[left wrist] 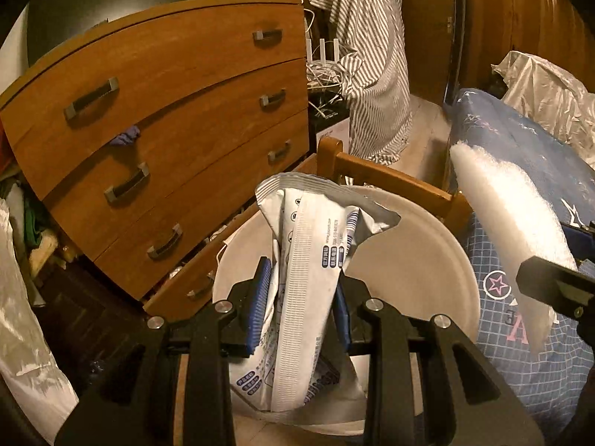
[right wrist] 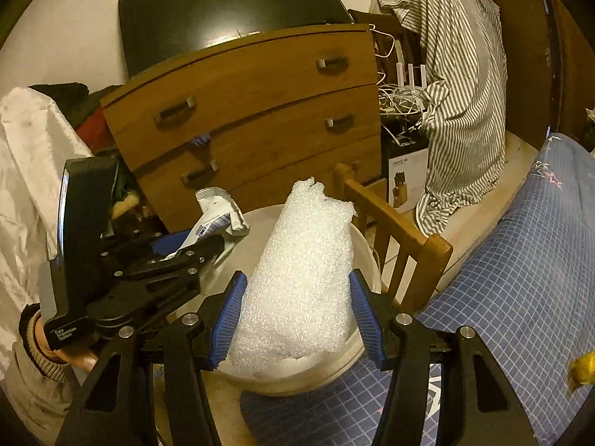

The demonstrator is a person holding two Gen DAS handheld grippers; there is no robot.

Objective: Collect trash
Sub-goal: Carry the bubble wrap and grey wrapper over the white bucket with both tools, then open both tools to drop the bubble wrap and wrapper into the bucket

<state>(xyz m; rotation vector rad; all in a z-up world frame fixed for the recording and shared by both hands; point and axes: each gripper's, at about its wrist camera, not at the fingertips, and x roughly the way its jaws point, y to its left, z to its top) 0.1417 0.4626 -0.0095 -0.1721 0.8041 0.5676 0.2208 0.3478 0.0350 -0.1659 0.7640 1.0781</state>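
Note:
My left gripper (left wrist: 303,304) is shut on a crumpled white printed wrapper (left wrist: 308,260), held upright over a round white bucket (left wrist: 416,260). In the right wrist view the same wrapper (right wrist: 217,219) and the left gripper (right wrist: 193,245) show at the left, above the bucket's rim (right wrist: 334,371). My right gripper (right wrist: 297,312) is shut on a thick roll of white bubble wrap (right wrist: 301,275), its blue pads pressed on both sides, over the bucket's mouth. That bubble wrap (left wrist: 513,230) reaches in from the right of the left wrist view, with a black part of the right gripper's finger (left wrist: 554,286) showing in front of it.
A wooden chest of drawers (left wrist: 167,141) stands behind the bucket, its lowest drawer pulled out. A wooden chair (right wrist: 394,230) is beside the bucket, a blue patterned bedcover (right wrist: 520,278) at the right. A striped shirt (right wrist: 457,93) hangs over cables. White plastic bags (left wrist: 22,316) lie at the left.

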